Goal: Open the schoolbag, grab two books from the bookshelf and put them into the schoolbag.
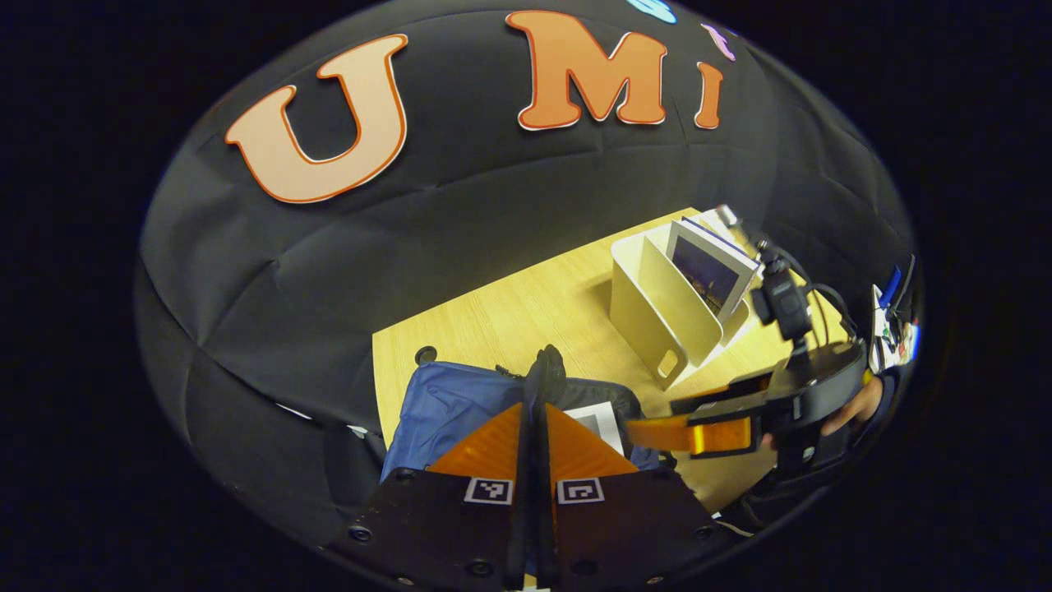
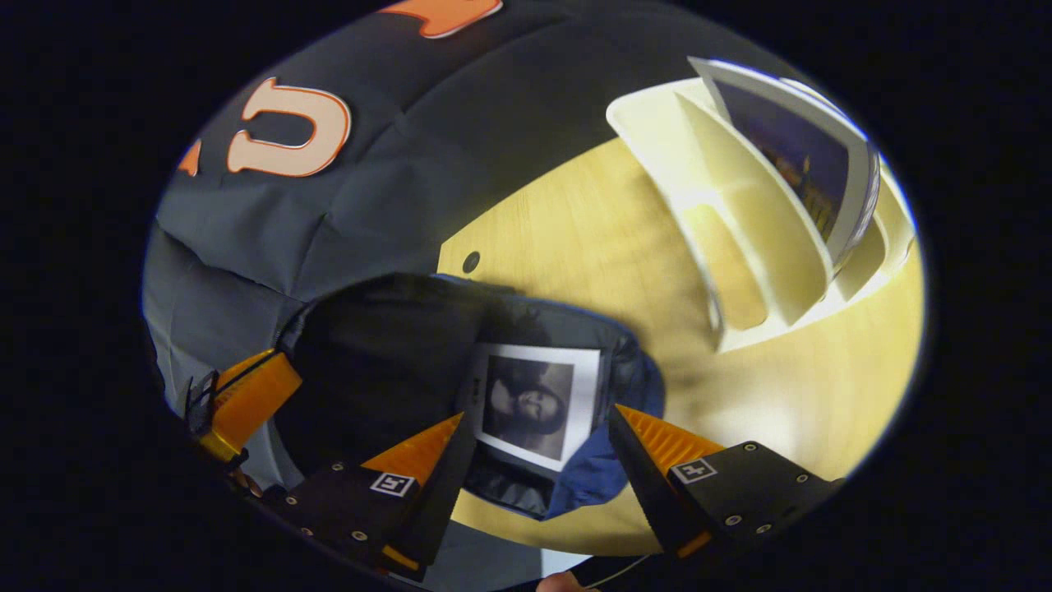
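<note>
The blue schoolbag [image 1: 444, 407] lies open on the wooden table, and my left gripper [image 1: 534, 403] is shut on its black opening edge [image 1: 547, 368], holding it up. Inside the bag lies a book with a white-bordered dark picture [image 2: 534, 403]. My right gripper [image 2: 536, 415] hovers open just above that book, one finger on either side and neither touching it. In the left gripper view the right gripper [image 1: 657, 418] reaches in from the right, held by a hand [image 1: 855, 407]. The white bookshelf [image 2: 740, 205] stands behind with another book [image 2: 797, 156] leaning in its far slot.
The bookshelf [image 1: 657, 316] and its book [image 1: 711, 271] are to the right of the bag on the table [image 1: 526, 304]. The black cloth wall rises close behind the table. A small round hole [image 2: 471, 262] is near the table's back corner.
</note>
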